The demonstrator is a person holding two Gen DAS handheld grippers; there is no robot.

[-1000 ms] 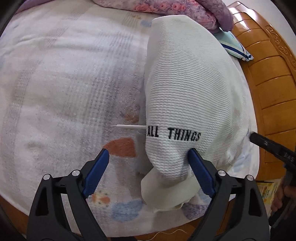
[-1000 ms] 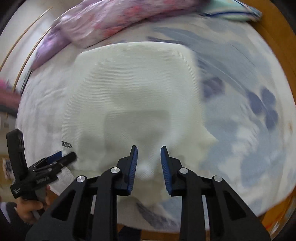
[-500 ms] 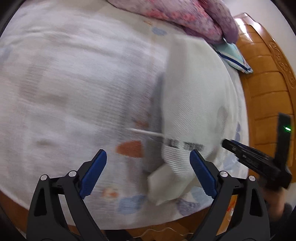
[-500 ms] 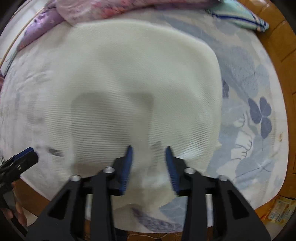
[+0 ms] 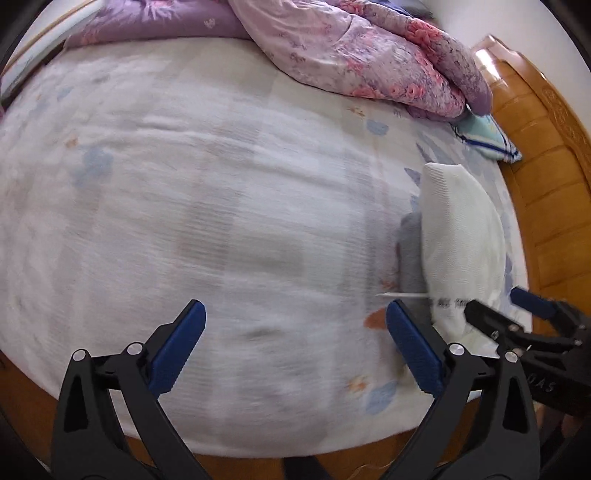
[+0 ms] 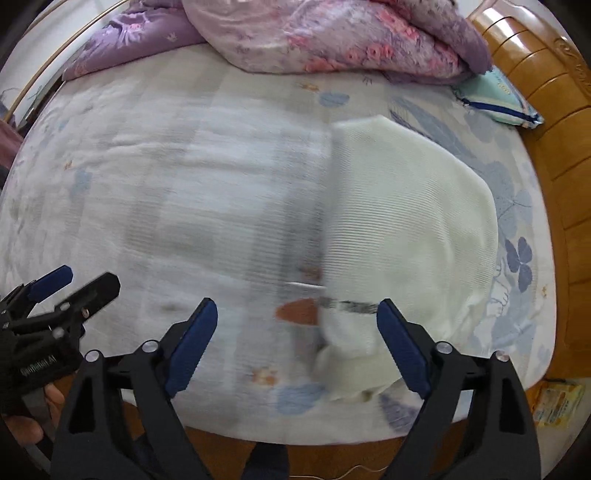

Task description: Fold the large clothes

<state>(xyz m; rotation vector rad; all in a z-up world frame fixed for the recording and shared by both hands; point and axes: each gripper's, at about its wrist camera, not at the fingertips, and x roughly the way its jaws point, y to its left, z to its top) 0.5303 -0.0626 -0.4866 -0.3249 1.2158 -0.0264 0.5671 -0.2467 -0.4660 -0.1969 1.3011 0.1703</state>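
Two hand-held grippers are hovering above the near edge of the bed [image 6: 192, 192], both empty: the left hand-held gripper [image 5: 295, 339] is standing with its jaws wide apart over bare sheet, and the right hand-held gripper [image 6: 297, 332] is likewise spread wide, its right finger just overlapping the garment's near end. The white knit garment [image 6: 402, 229] is lying folded into a compact oblong on the right side of the bed, near the wooden bed frame [image 6: 554, 122], probably left there because the folding is largely finished. A purple floral quilt [image 6: 332, 33] and a teal pillow [image 6: 498, 96] are sitting at the far end, apart from it.

Compared with a second ago, the right jaws are now standing wide rather than nearly together over the cloth, and both views are showing the garment smaller and farther off to the right, suggesting the tools are drawing back from it.
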